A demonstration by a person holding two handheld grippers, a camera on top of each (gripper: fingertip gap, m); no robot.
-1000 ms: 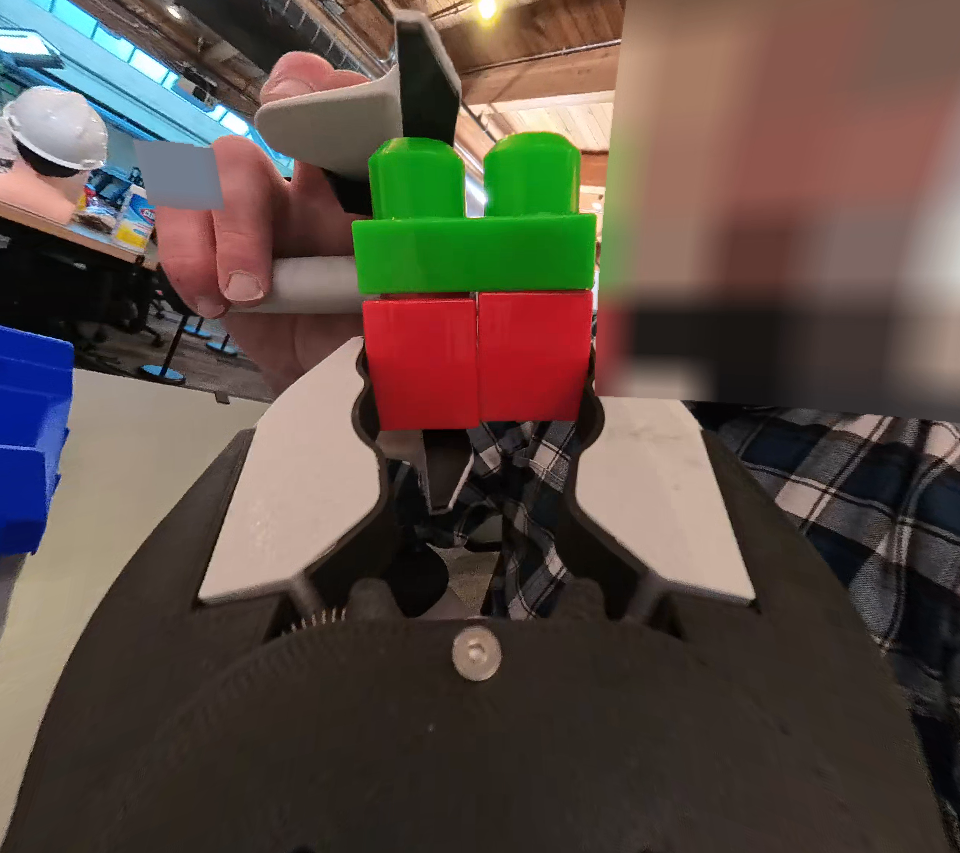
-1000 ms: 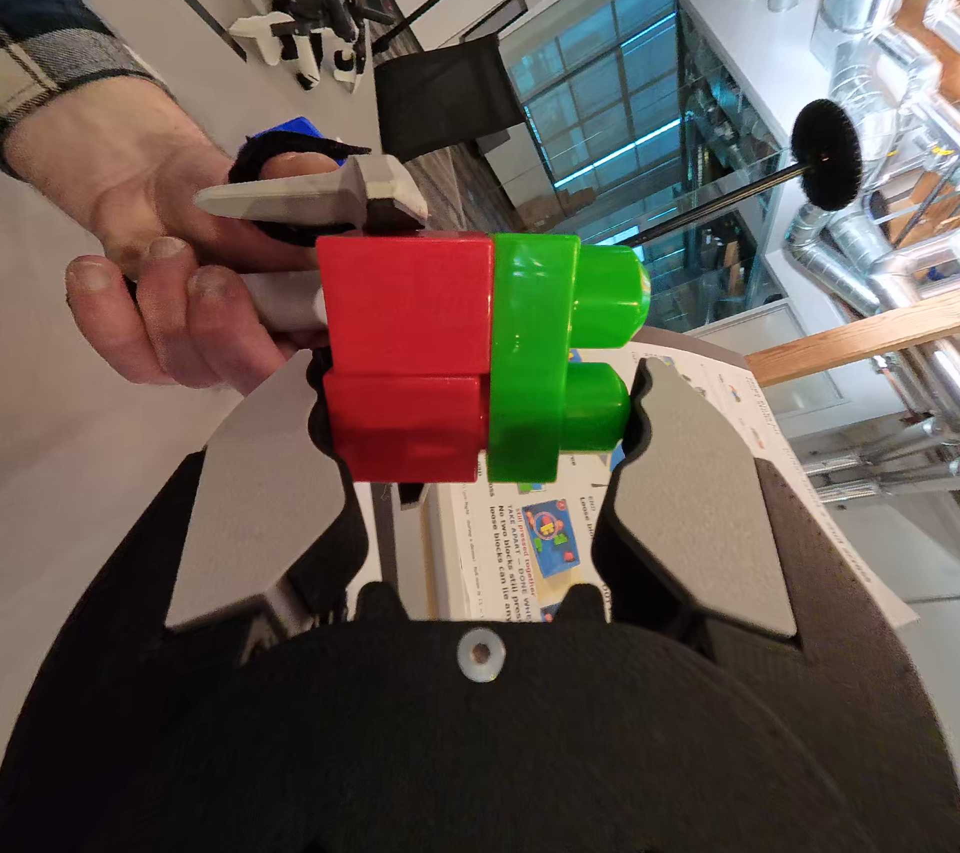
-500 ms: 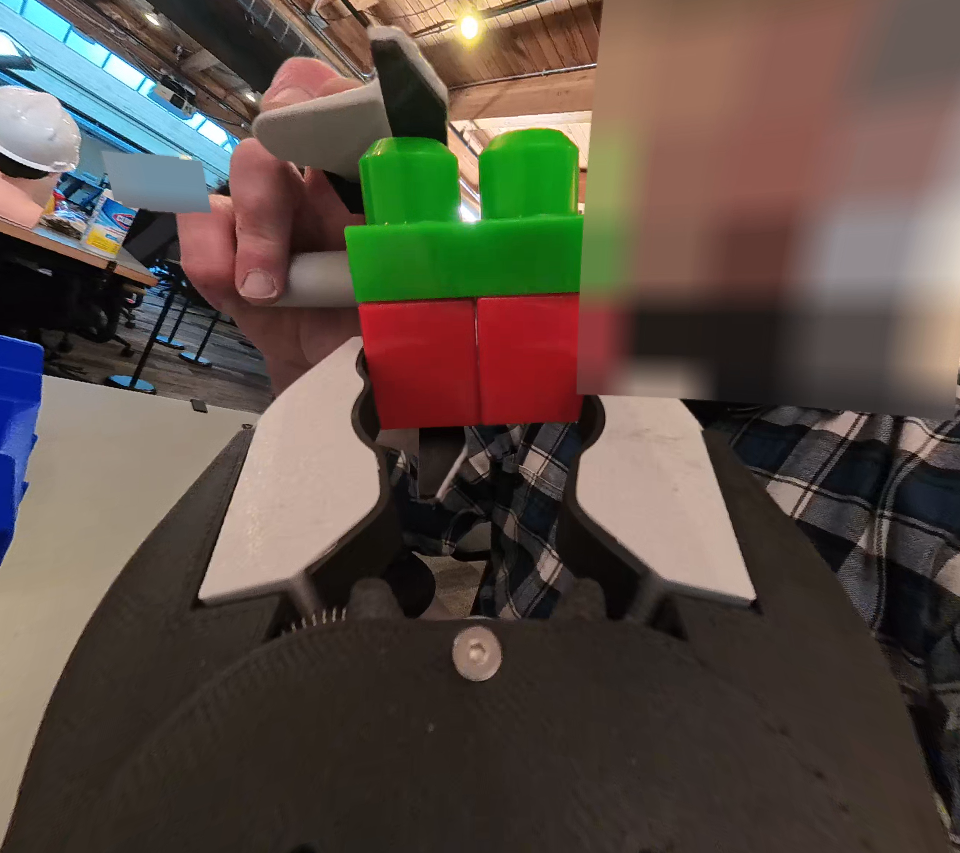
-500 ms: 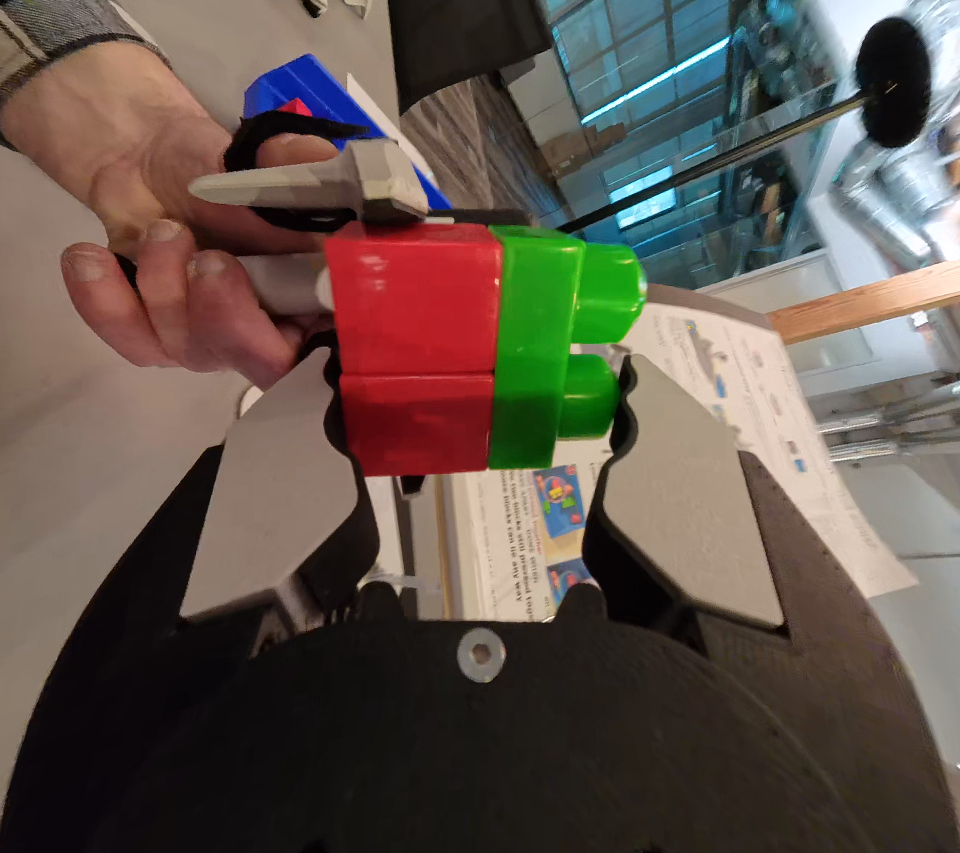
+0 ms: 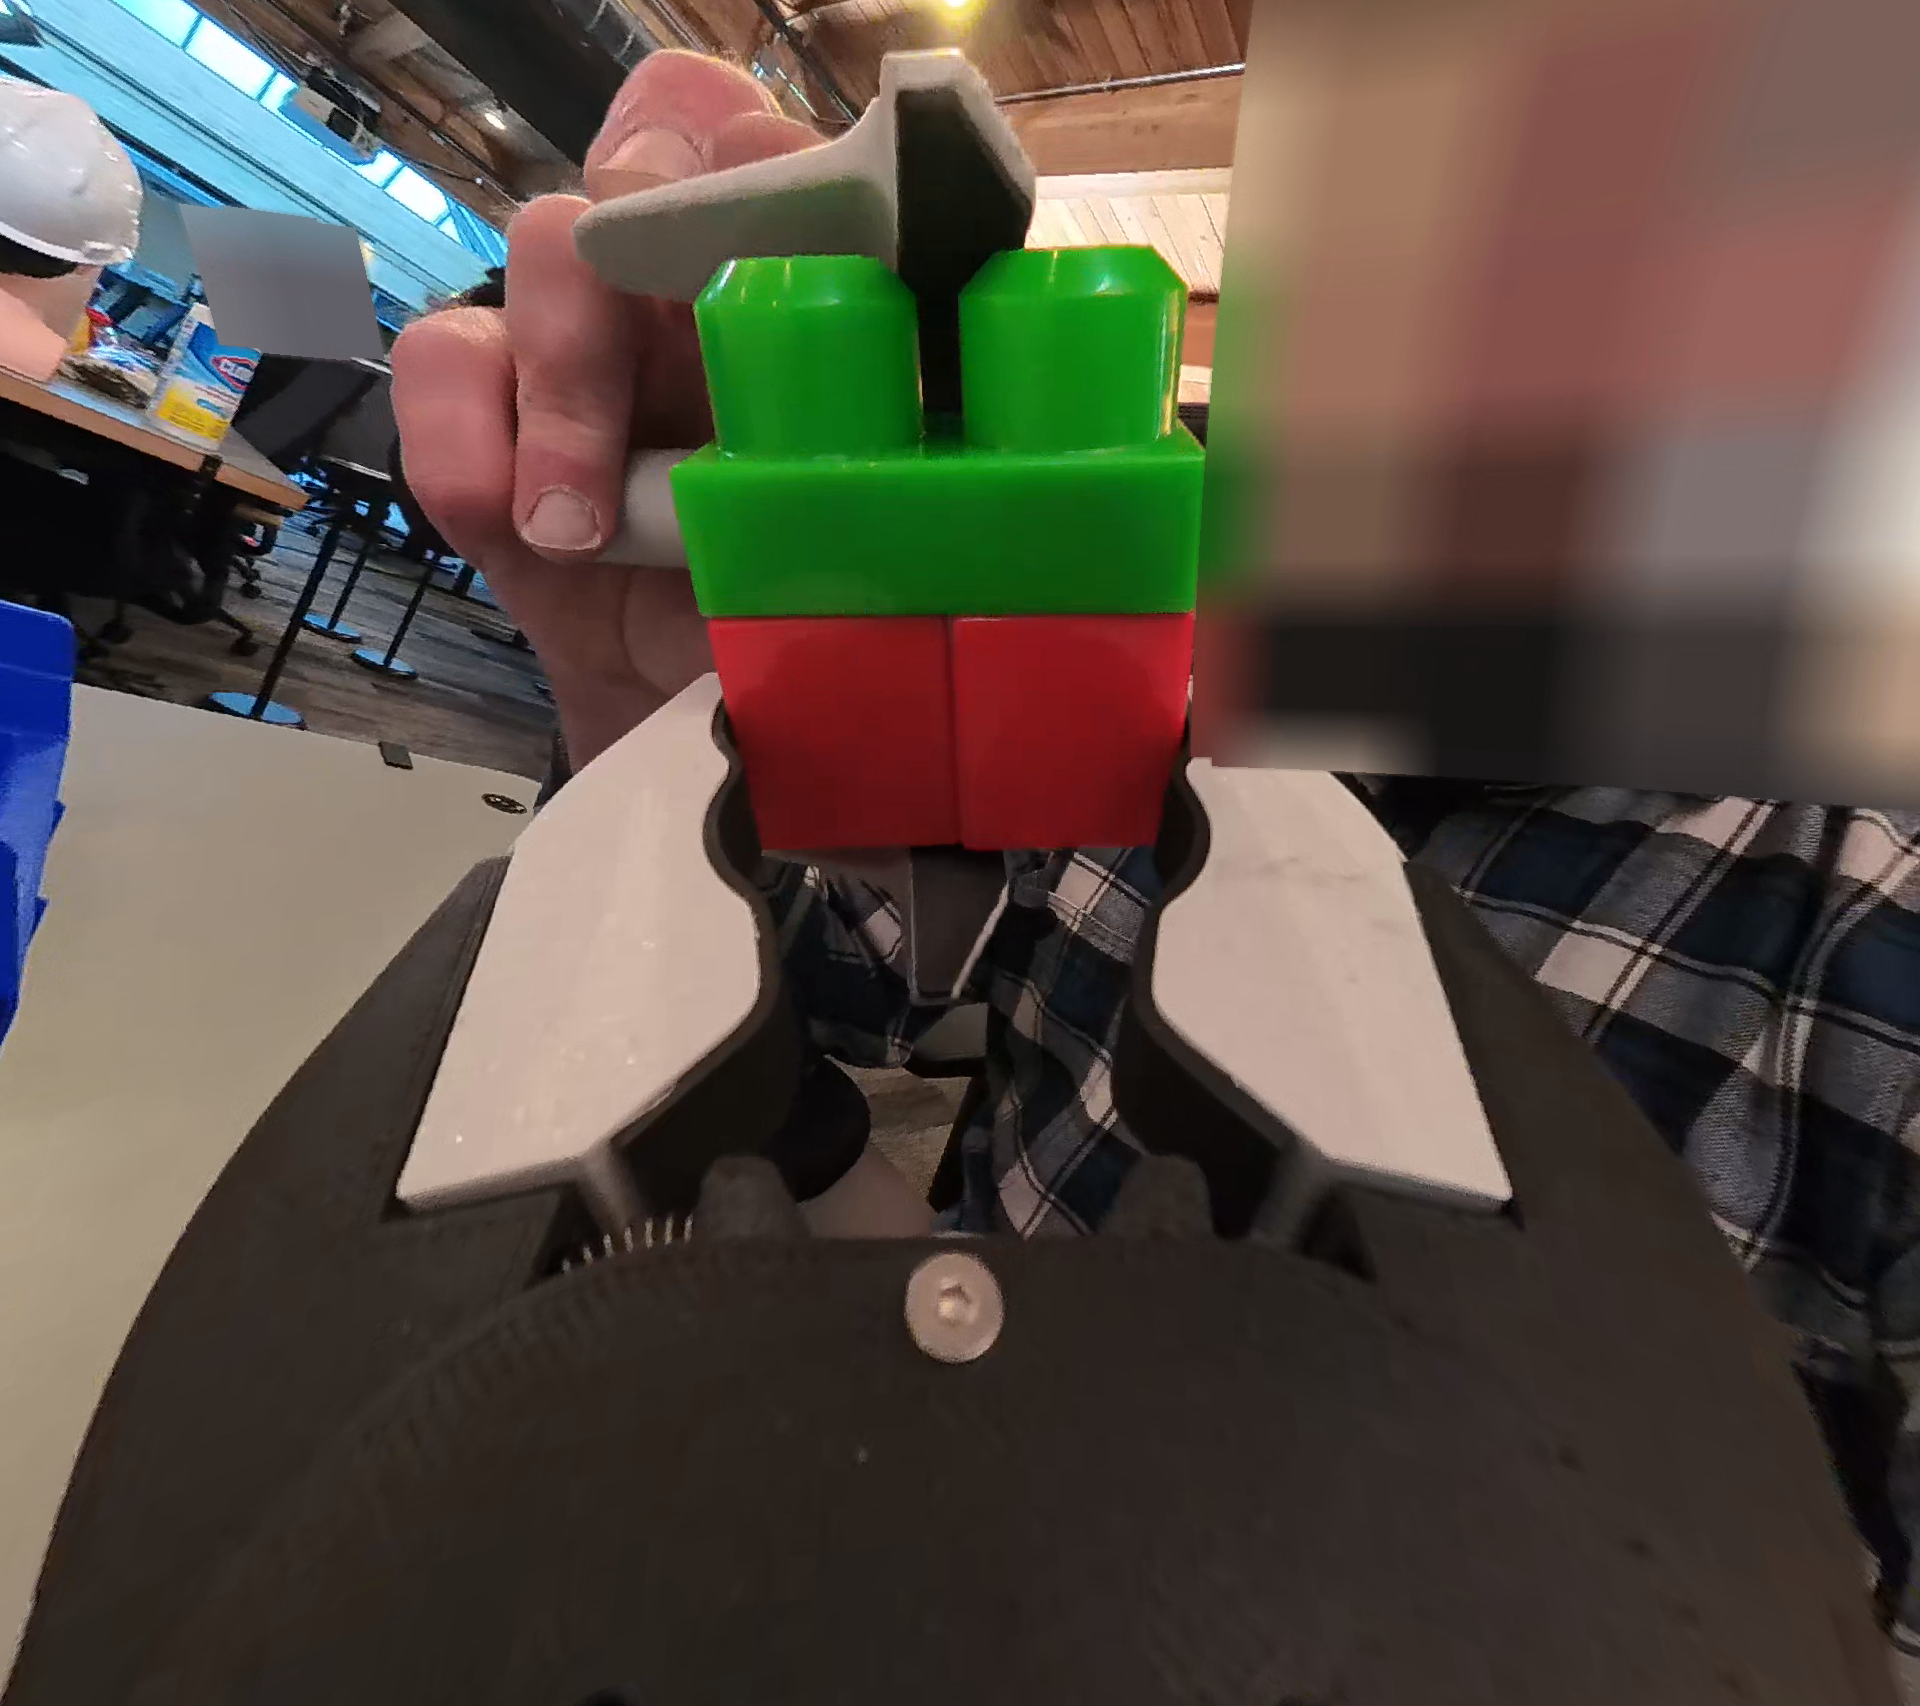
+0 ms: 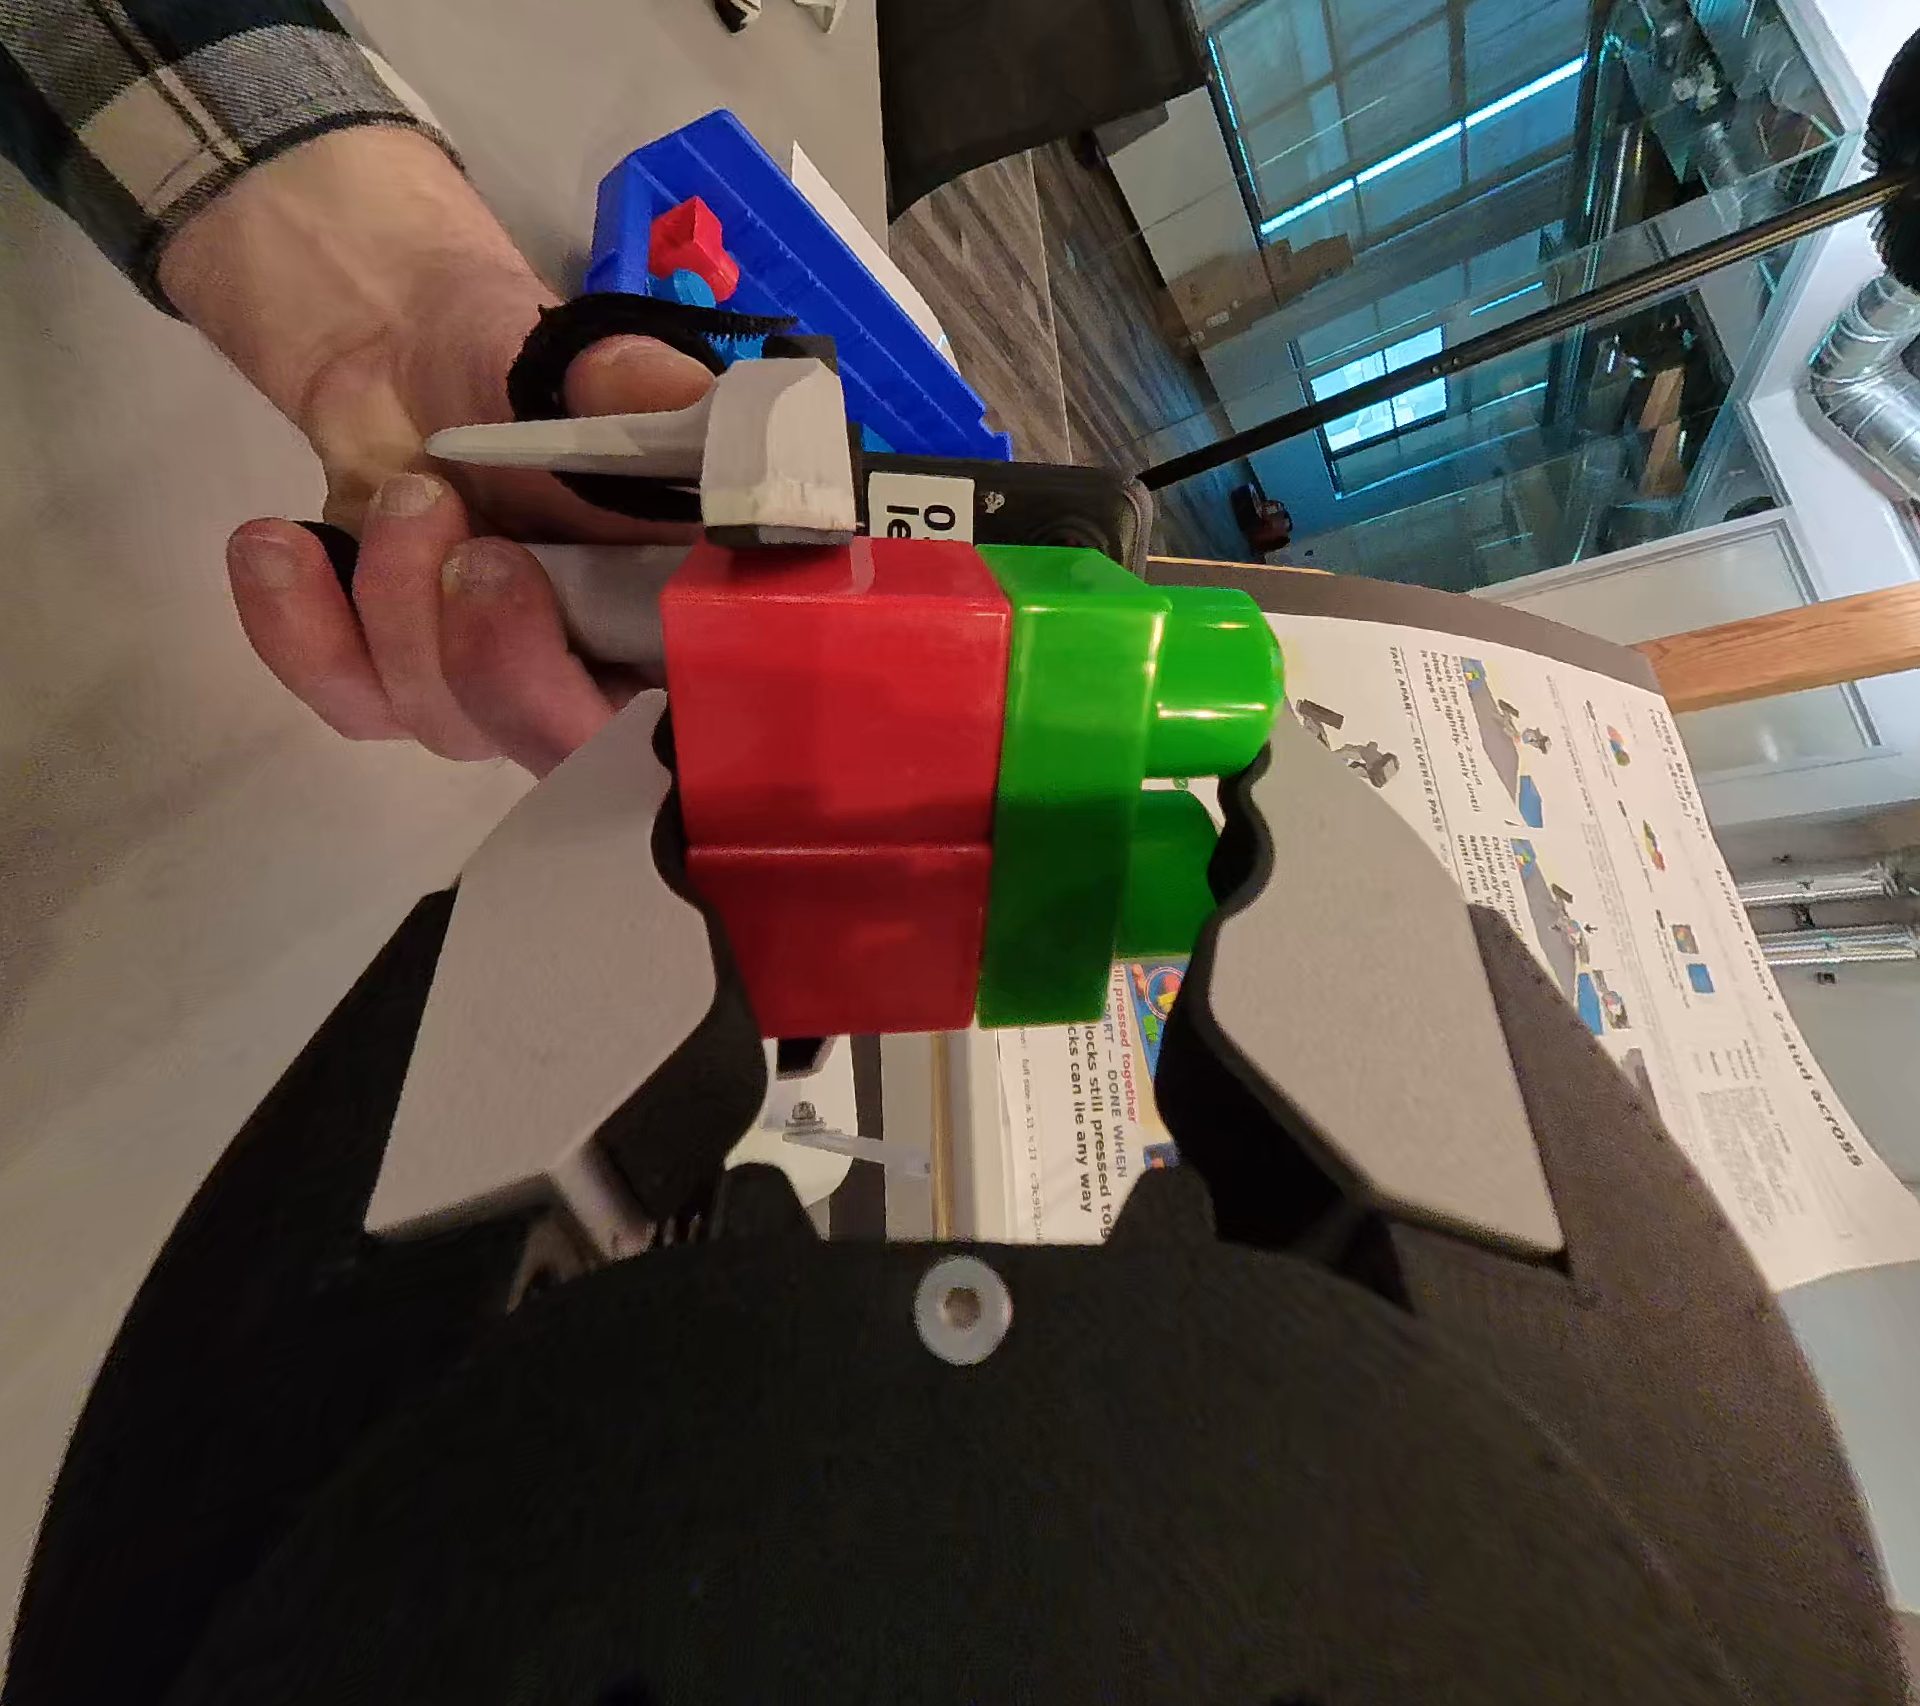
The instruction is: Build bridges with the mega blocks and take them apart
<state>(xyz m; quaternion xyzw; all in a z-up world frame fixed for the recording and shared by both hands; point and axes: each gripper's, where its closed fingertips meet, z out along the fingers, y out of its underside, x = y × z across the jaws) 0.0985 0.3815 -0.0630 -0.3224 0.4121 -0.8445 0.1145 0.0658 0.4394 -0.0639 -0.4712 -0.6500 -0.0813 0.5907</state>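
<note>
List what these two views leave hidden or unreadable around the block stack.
- Left wrist view: the green block's right edge vanishes under a blurred patch.
- Right wrist view: the lower green stud is half hidden by the right tongs' finger.
- Both views: the red blocks' far faces are hidden.

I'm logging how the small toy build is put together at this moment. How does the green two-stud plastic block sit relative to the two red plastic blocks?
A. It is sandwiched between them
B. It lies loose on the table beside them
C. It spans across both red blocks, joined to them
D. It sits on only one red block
C: in the left wrist view the green two-stud plastic block lies across both red plastic blocks, which sit side by side beneath it.
</note>
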